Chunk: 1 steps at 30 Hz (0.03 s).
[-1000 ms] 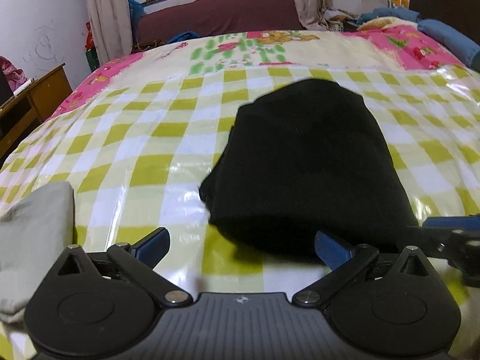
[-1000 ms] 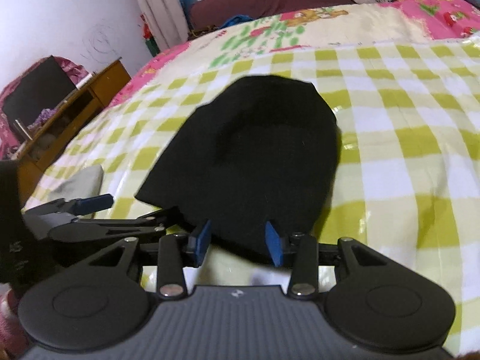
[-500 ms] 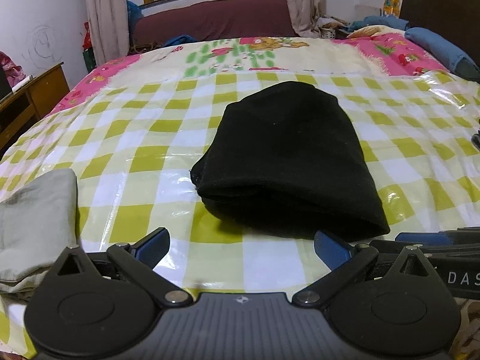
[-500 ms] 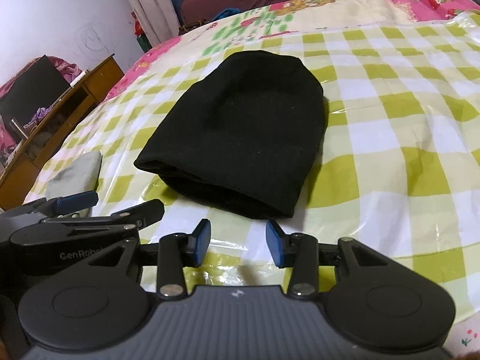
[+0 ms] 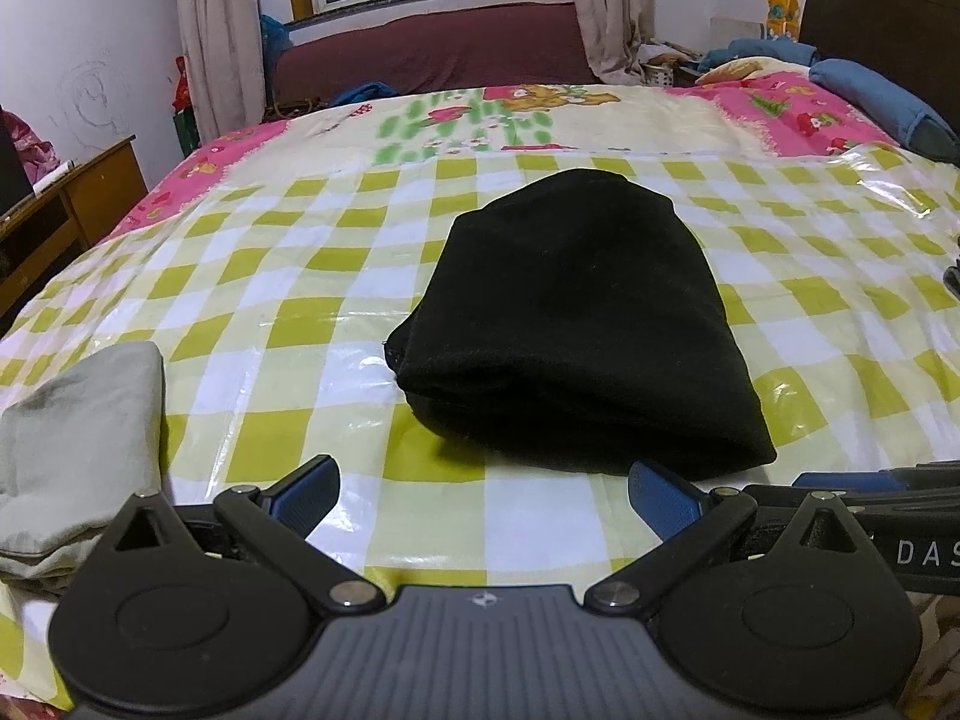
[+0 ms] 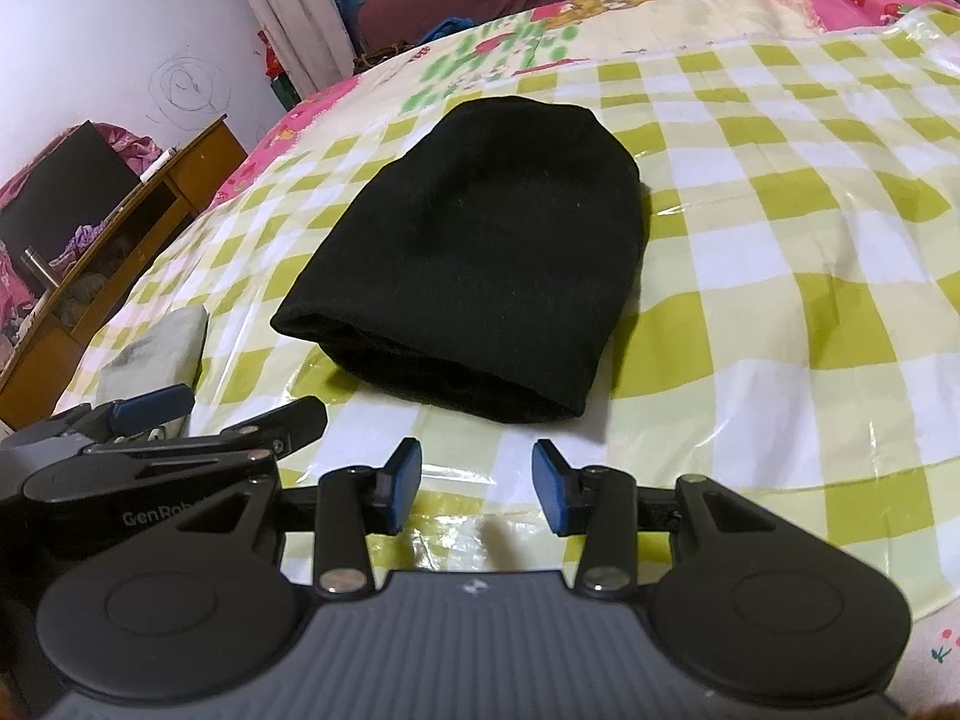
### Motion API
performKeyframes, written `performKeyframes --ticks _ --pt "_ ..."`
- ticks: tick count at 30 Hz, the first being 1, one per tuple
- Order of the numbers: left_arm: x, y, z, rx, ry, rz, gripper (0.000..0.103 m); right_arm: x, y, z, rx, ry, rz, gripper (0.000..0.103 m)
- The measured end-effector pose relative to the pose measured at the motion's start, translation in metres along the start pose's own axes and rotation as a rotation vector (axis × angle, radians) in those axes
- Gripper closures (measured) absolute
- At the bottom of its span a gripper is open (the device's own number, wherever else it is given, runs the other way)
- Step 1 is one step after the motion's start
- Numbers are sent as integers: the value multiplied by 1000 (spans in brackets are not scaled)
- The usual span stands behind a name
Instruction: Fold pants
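Observation:
The black pants (image 5: pixel 576 324) lie folded into a compact bundle on the green-and-white checked plastic sheet (image 5: pixel 288 276) over the bed; the same pants (image 6: pixel 480 252) fill the middle of the right wrist view. My left gripper (image 5: pixel 483 495) hangs just short of the bundle's near edge, jaws wide open and empty. My right gripper (image 6: pixel 476 483) also stands apart from the near edge, jaws partly open with nothing between them. The left gripper (image 6: pixel 228 411) shows at the left in the right wrist view.
A folded grey cloth (image 5: pixel 78 456) lies on the sheet to the left, seen smaller as the grey cloth (image 6: pixel 156 354). A wooden cabinet (image 6: pixel 120 240) stands left of the bed. Pillows and a dark headboard (image 5: pixel 882 30) sit at the far right.
Both grippers have drawn back from the pants, whose near edge lay by the pads a second ago. The bundle now lies fully in view on the sheet, untouched.

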<state>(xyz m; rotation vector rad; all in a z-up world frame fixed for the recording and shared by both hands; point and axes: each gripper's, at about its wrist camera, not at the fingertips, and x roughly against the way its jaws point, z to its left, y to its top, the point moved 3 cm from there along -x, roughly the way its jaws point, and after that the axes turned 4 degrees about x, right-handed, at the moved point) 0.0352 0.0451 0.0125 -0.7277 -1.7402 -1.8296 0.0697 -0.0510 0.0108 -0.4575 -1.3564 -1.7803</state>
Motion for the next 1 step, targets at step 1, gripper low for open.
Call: performKeyframes --ticks 1 --pt "0 0 -1 -2 3 -1 0 0 -1 0 -1 0 1 61"
